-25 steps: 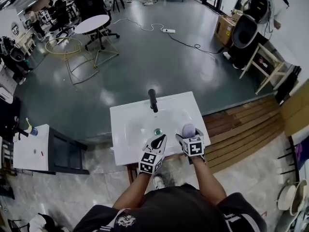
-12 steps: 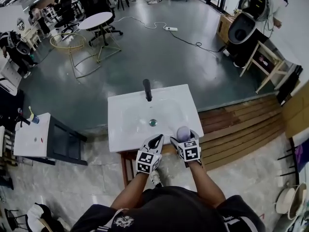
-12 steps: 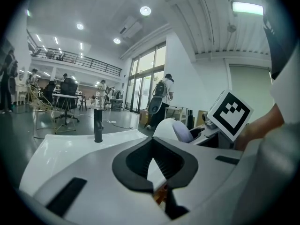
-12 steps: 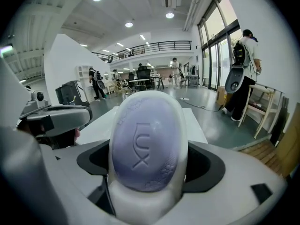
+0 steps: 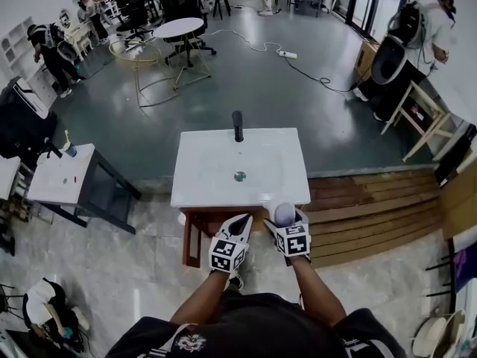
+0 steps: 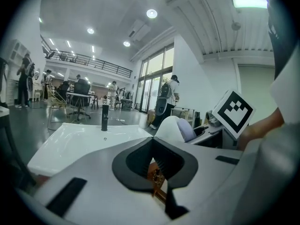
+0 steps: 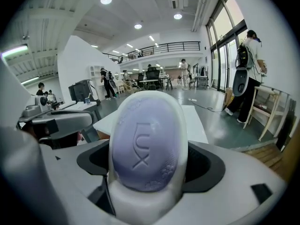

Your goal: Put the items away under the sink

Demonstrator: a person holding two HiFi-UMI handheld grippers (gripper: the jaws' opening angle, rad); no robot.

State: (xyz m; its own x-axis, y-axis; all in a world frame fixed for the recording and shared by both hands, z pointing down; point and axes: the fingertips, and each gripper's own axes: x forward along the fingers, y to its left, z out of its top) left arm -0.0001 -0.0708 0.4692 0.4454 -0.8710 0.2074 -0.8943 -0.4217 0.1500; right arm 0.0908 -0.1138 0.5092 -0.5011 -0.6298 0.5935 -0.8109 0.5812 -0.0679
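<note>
My right gripper is shut on a purple soap bar that lies in a white dish; in the right gripper view the soap bar fills the space between the jaws. My left gripper is shut with nothing in it, its jaws together. Both hover just in front of the white sink's front edge, above the wooden cabinet beneath it. A black faucet stands at the sink's far edge. The cabinet's inside is hidden.
A small white table with a bottle stands to the left. Wooden decking lies to the right. Farther off are a round table, chairs and several people. Marble floor lies around my feet.
Both grippers have drawn back from above the sink basin to just in front of its front edge. The soap bar stays in the right gripper.
</note>
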